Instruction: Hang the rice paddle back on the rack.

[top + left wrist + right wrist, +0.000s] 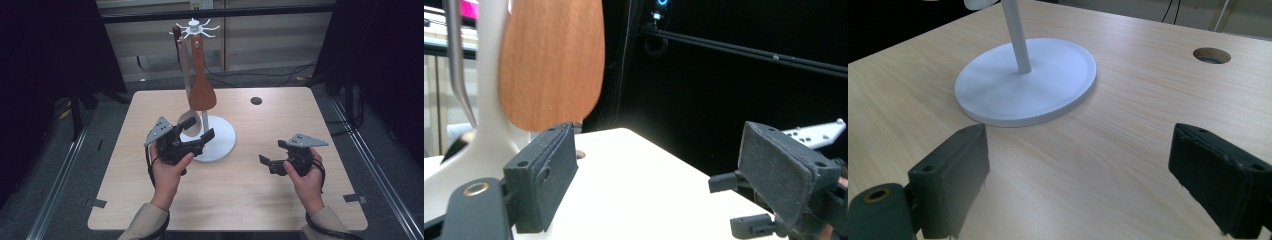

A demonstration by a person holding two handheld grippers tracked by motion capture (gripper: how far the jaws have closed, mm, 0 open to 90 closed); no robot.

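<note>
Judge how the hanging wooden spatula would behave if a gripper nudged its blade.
The spatula hangs from a hook on the rack, so it would probably swing freely. It looks like stiff wood, unlikely to bend. The rack's wide round base suggests it wouldn't tip.

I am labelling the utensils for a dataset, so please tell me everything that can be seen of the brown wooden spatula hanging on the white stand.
The wooden spatula hangs upright from a hook of the white utensil stand, blade down. It looks like reddish-brown wood with a fine grain. Its narrow handle has a pale spot near the top, where it hangs, and widens into a broad, rounded blade. The blade ends above the stand's round base, in front of the pole. A paler utensil hangs just beside it. The left gripper is near the blade, jaws open, apparently not touching it.
</note>
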